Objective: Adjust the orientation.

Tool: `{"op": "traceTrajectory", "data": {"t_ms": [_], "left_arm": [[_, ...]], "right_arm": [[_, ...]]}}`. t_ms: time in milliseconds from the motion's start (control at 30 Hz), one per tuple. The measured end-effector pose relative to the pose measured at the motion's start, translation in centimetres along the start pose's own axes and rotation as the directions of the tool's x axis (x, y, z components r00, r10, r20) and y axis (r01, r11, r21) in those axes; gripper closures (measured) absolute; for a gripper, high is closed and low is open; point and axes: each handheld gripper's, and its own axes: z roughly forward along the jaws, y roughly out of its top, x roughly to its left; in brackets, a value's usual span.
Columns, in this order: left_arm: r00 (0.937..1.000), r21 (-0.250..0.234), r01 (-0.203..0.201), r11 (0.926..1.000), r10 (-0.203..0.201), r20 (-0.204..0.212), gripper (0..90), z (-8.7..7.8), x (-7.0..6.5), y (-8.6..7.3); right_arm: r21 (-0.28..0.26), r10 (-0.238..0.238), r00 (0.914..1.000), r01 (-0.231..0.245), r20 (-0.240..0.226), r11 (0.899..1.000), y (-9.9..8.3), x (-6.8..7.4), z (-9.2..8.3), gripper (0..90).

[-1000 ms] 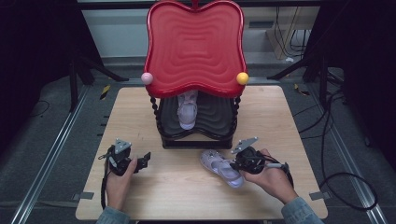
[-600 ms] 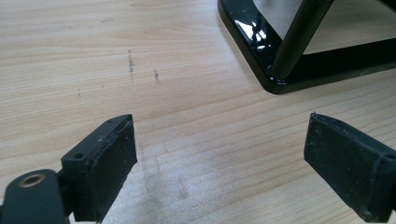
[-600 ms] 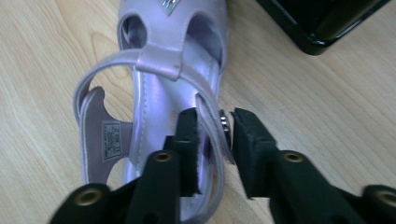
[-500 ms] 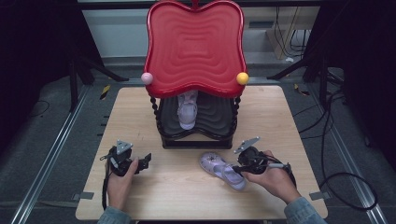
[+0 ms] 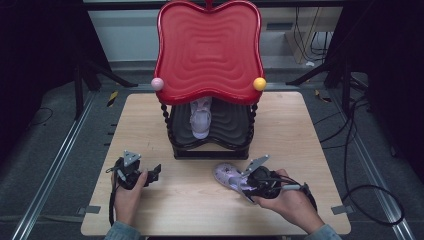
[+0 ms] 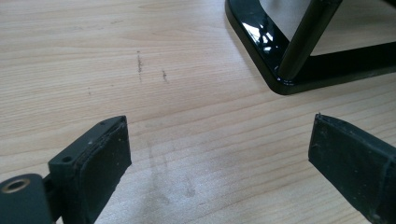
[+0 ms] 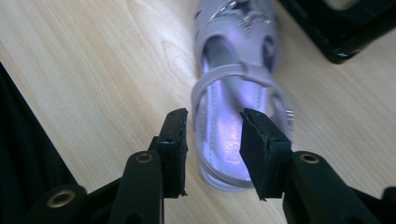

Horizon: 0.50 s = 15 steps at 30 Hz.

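Right gripper (image 7: 212, 140) straddles the heel wall of the lilac sandal (image 7: 238, 93) lying on the table (image 5: 190, 210) before the black rack (image 5: 210, 150) — jaws part-closed, grip unclear. Seat deeper before lifting; left gripper (image 6: 219, 154) stands spread, idle.

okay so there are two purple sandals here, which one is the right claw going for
The purple sandal lying on the bare wooden table in front of the rack, where the right claw straddles its heel side. The other sandal sits on the rack's black lower shelf.
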Motion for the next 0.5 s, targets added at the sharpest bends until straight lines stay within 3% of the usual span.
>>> {"op": "traceTrajectory", "data": {"t_ms": [300, 500], "left_arm": [[1.0000, 0.001, -0.005, 1.0000, 0.005, -0.002, 5.0, 0.0, 0.0, -0.1], [1.0000, 0.006, -0.008, 0.9999, 0.008, 0.000, 5.2, 0.1, 0.0, -0.1]], "right_arm": [[0.084, 0.005, 0.9996, -0.002, -0.029, 0.996, 0.3, 0.7, 3.3, 67.7], [0.112, 0.017, 0.9993, -0.013, -0.032, 0.994, 0.3, 0.5, 4.2, 72.3]]}}
